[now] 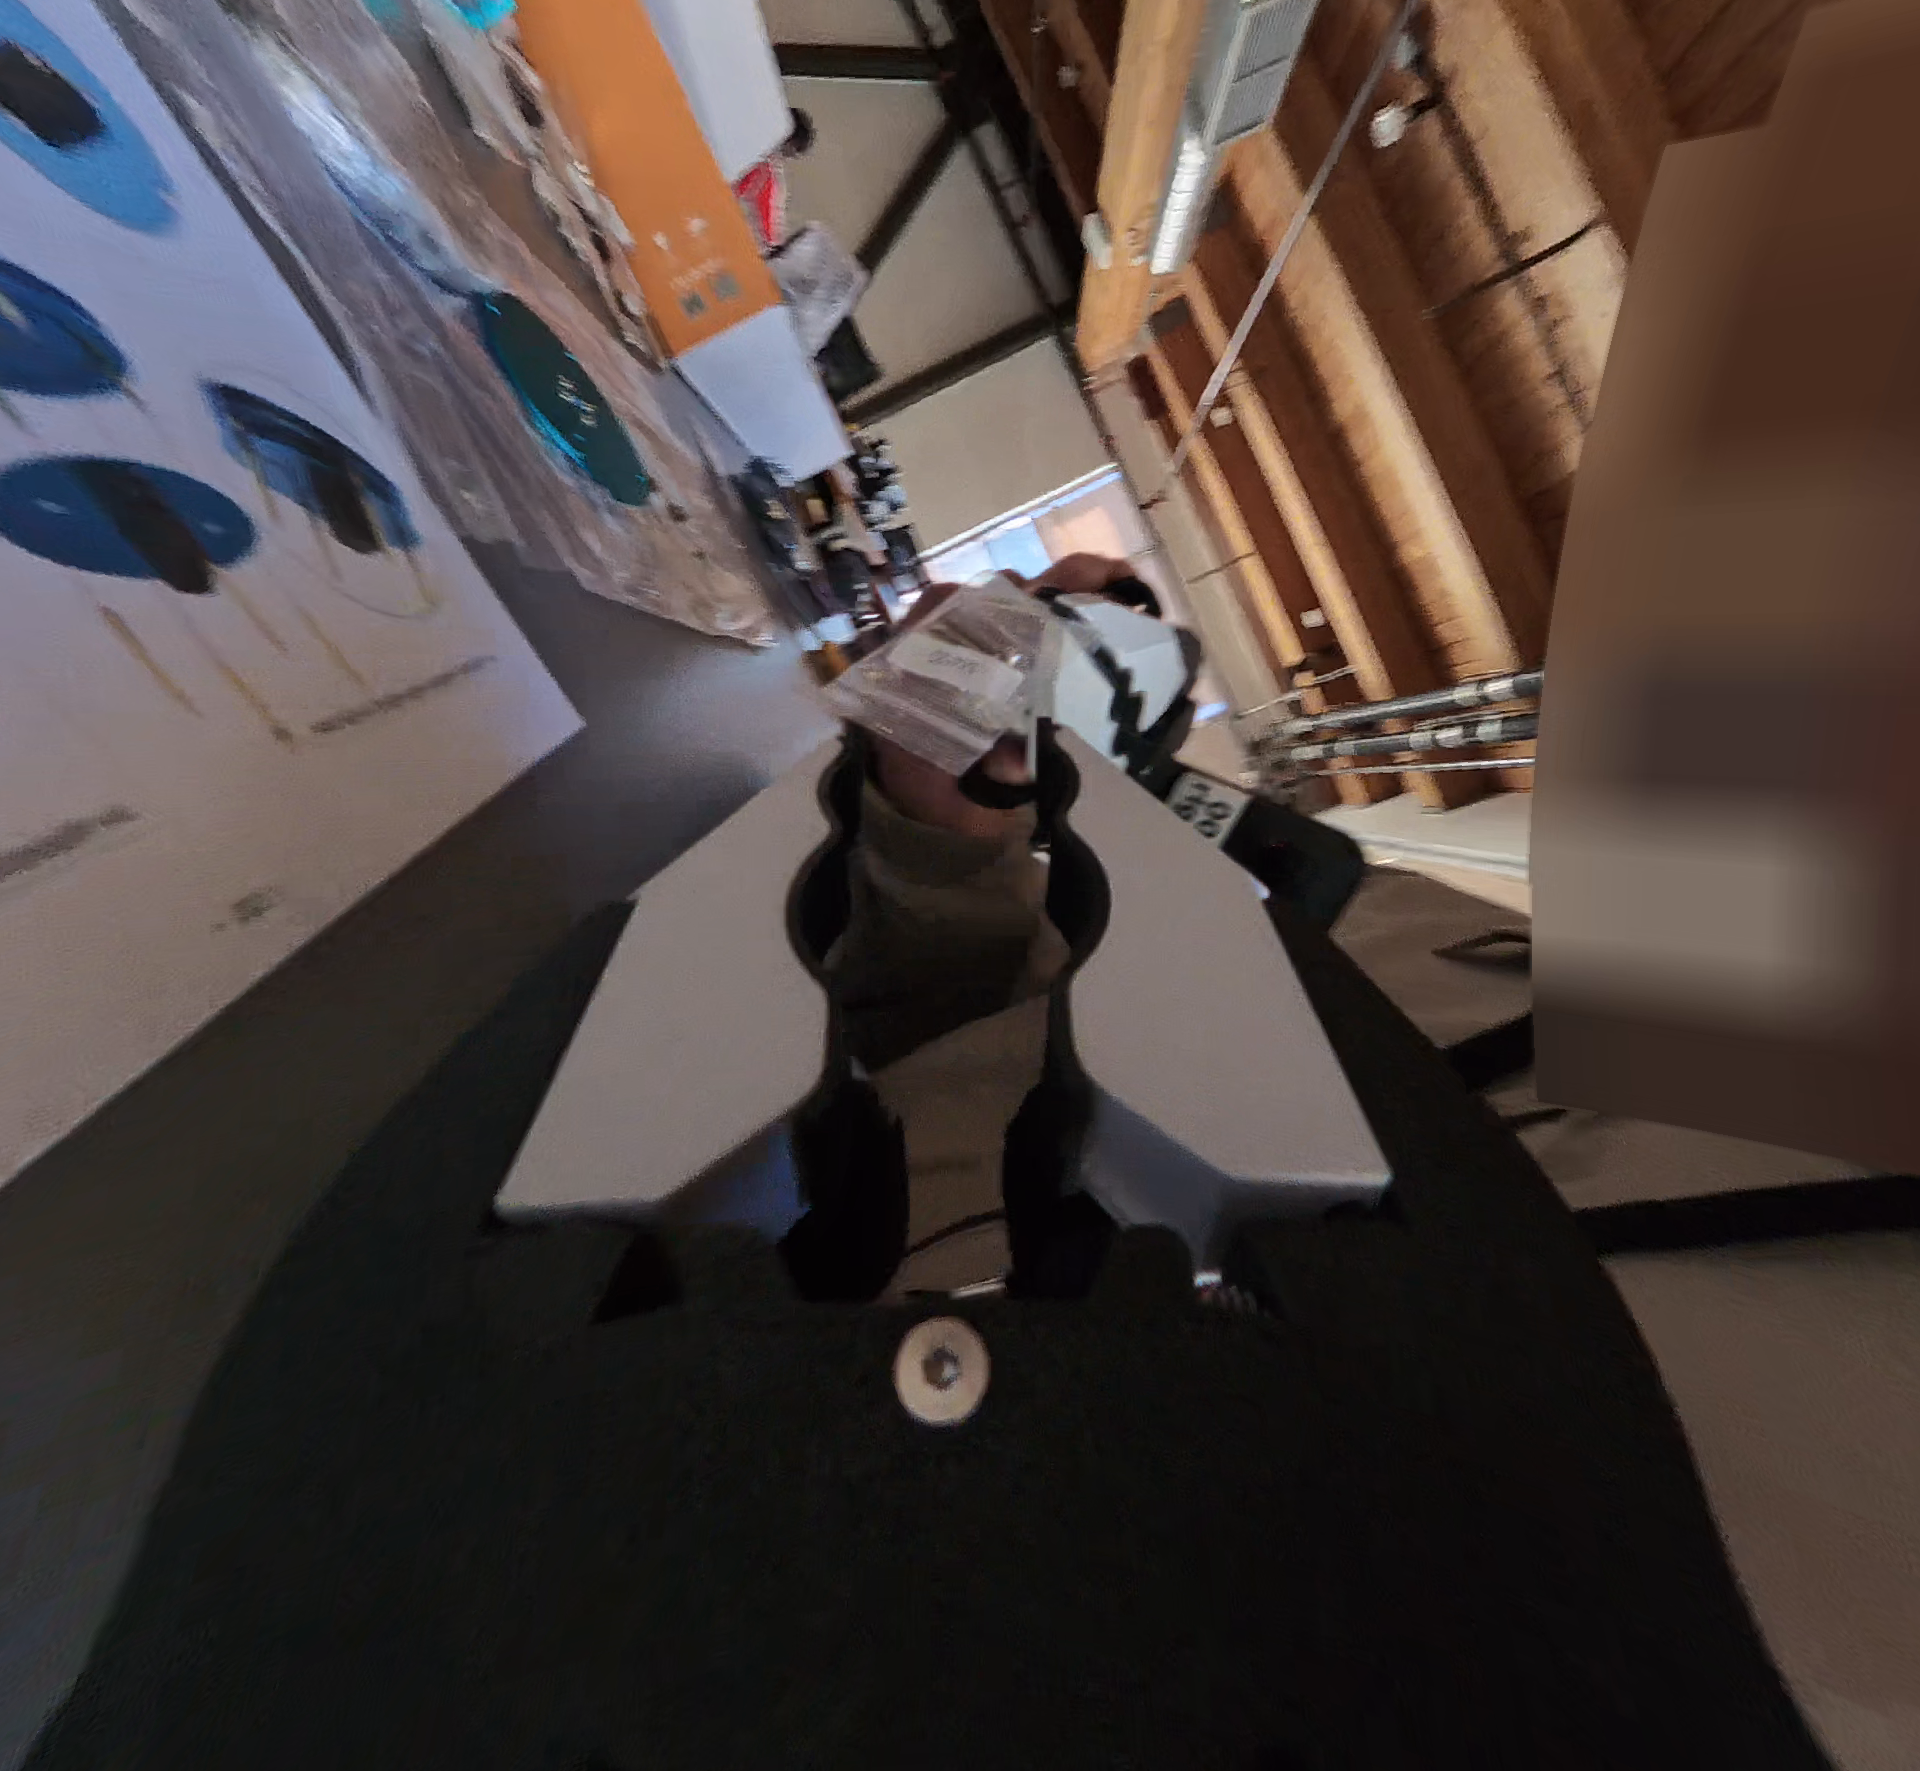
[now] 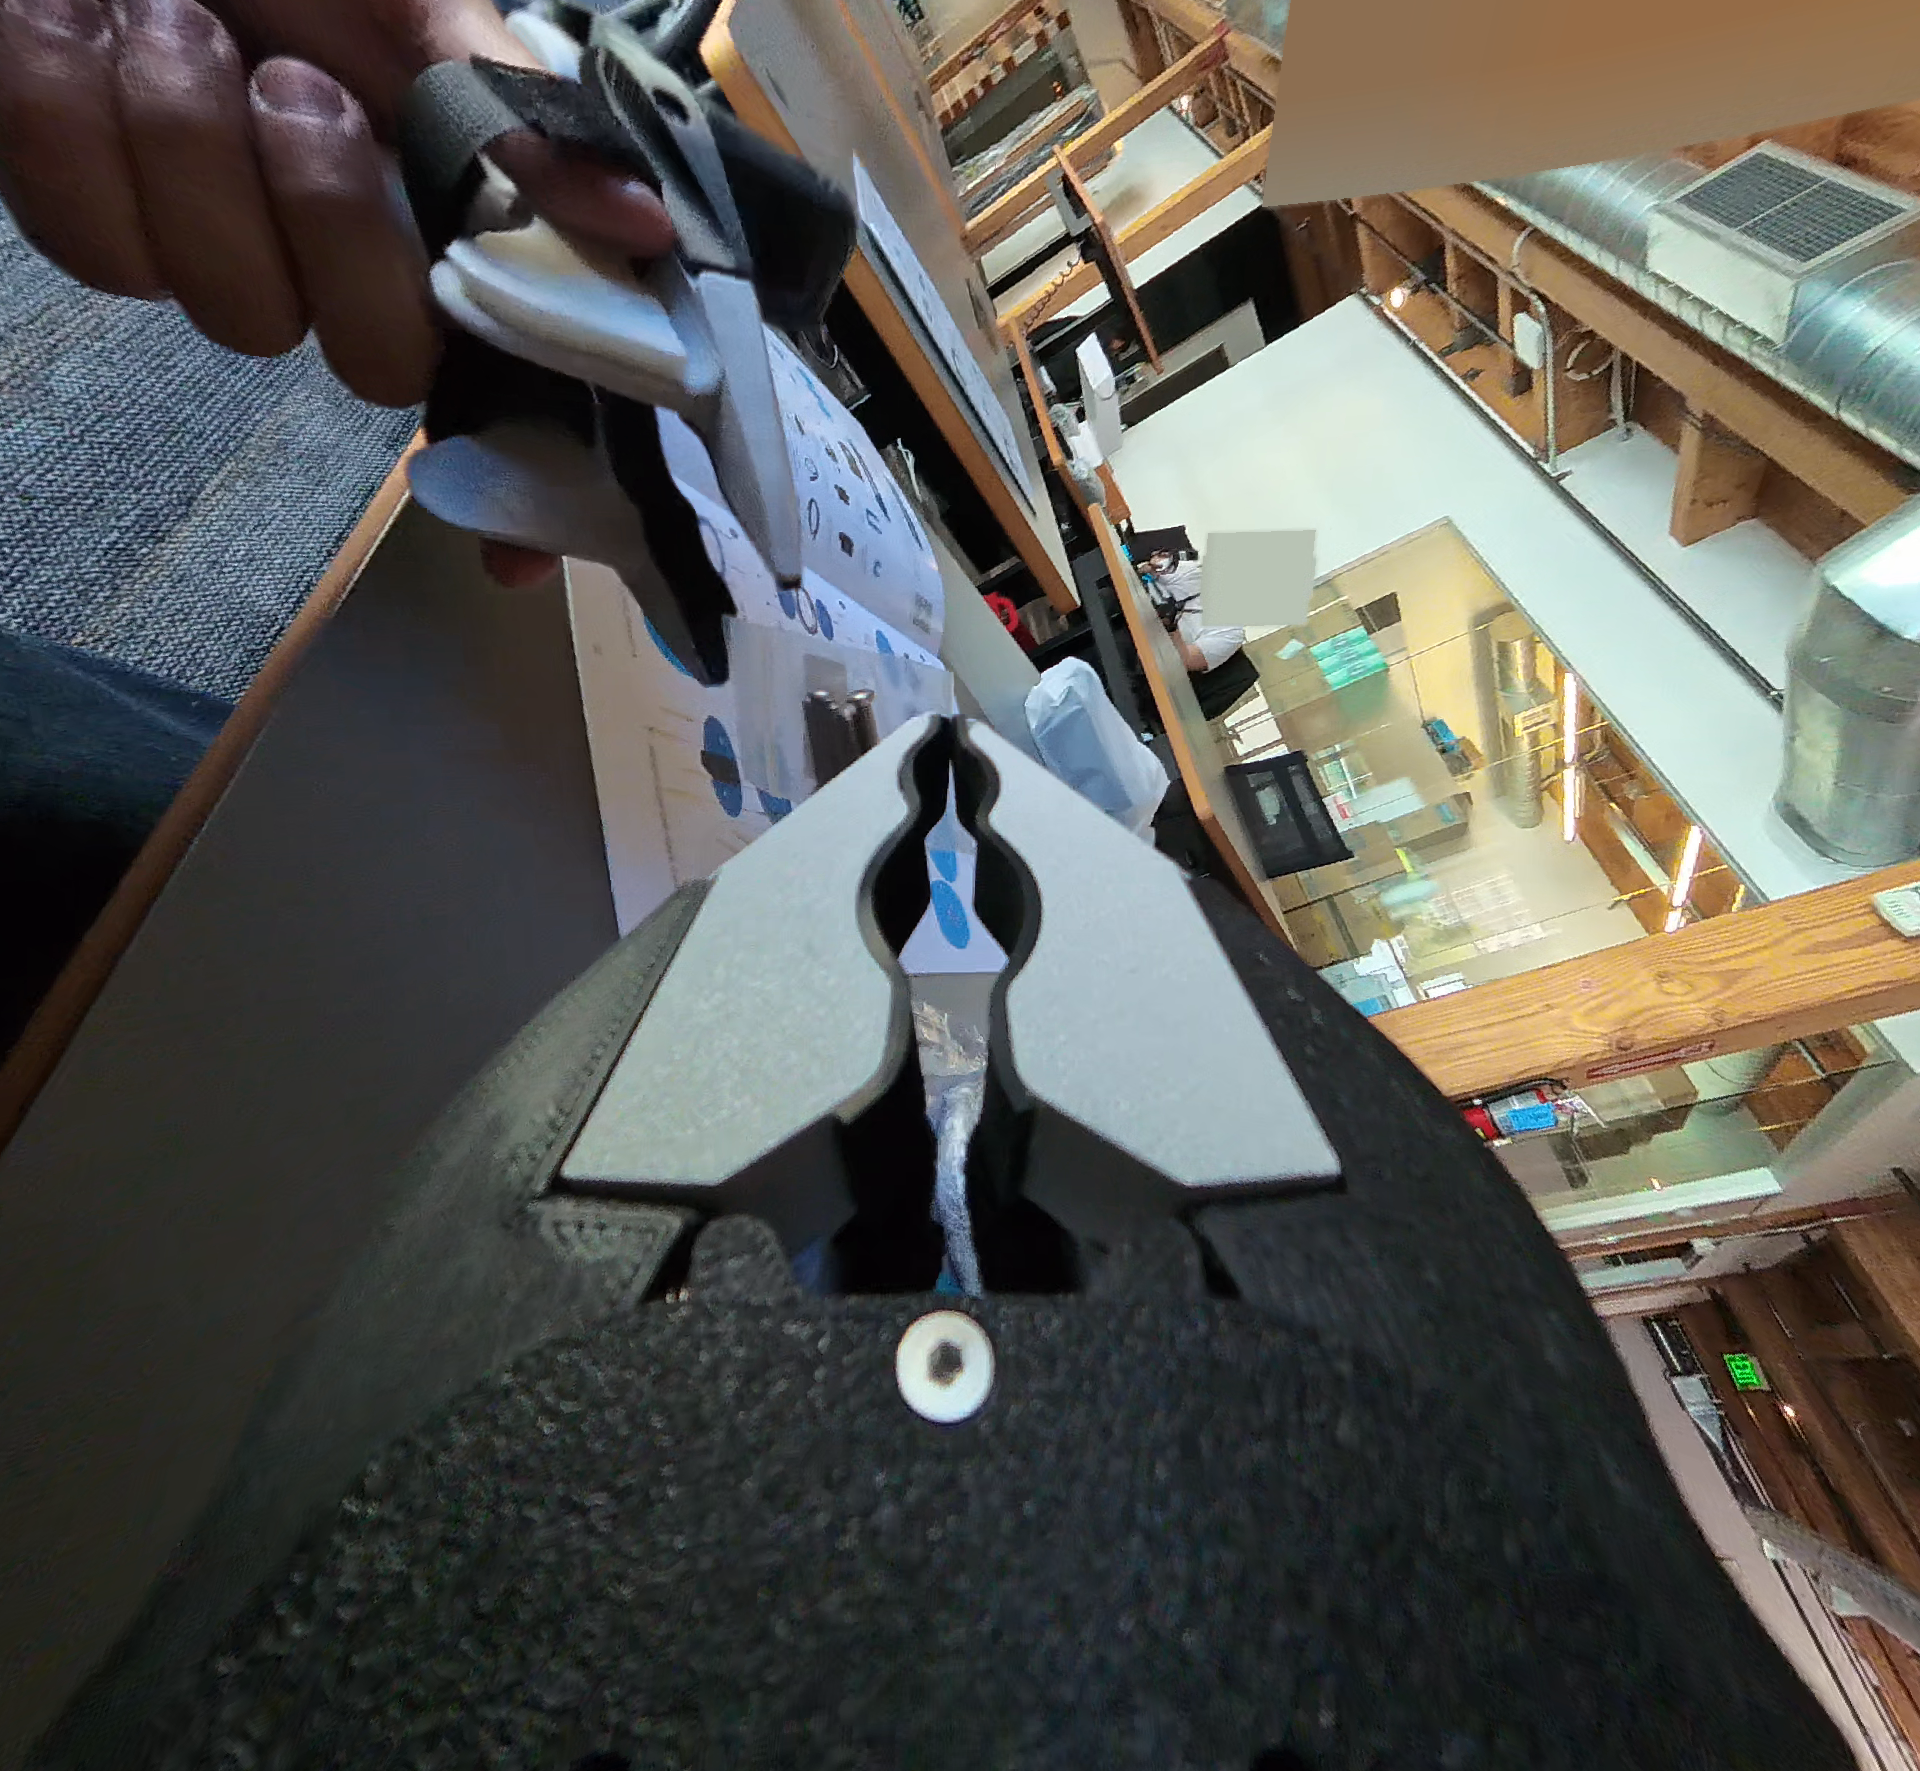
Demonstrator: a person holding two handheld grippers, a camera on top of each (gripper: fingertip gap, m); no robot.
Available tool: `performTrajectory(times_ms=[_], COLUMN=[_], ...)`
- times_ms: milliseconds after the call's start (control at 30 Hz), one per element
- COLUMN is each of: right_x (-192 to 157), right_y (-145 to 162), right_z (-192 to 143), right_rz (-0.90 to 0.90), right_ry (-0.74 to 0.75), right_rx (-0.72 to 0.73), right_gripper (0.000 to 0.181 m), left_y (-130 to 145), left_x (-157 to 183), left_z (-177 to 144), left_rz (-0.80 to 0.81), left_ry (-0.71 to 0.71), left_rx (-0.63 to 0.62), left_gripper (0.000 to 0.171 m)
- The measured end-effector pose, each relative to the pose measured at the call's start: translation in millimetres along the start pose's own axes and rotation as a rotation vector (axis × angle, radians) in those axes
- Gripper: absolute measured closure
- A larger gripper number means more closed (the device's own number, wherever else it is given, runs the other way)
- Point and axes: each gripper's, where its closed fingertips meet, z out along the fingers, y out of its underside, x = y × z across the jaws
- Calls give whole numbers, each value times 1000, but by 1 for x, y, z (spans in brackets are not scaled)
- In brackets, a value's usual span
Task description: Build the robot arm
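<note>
Your right gripper (image 2: 948,734) is pressed together on the edge of a clear plastic bag (image 2: 831,724) holding dark metal parts. Your left gripper (image 2: 748,609), fingers slightly parted, touches the bag's far edge over the printed sheet (image 2: 665,786) on the table (image 2: 312,890).

L gripper (image 1: 943,757) is open, a clear gap between its jaws, tips aimed at the clear bag (image 1: 930,677) and close to it; can't tell if they touch. In the R wrist view it comes in from above-left of the bag, tilted down. A bare hand (image 2: 208,121) holds it, w/ fingers (image 2: 301,121) curled round the grip. R gripper (image 2: 951,729) is closed, tips pinched together on the bag's edge, w/ the bag sticking out to its left.
</note>
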Motion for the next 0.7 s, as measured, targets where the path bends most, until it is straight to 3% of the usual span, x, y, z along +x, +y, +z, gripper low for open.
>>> performTrajectory(times_ms=[167,233,533,600,667,700], right_x=[-1,-5,4,14,25,30], right_y=[-3,-5,10,19,26,27], right_z=[-6,-10,-24,-28,-33,-36], right_rz=[-29,-44,-65,-50,-16,-13], right_ry=[8,-9,-1,24,57,77], right_rx=[28,49,13,-22,-37,-39], right_gripper=[181,181,181,181,181,181], left_y=[0,-6,-1,2,3,5], left_x=[2,7,-4,-7,-12,-11], left_z=[11,15,40,43,46,49], left_rz=[-171,-192,-4,48,60,53], left_ry=[144,190,5,-45,-92,-81], left_rx=[25,55,-46,-63,-65,-66], left_gripper=[141,166,171,166,141,138])
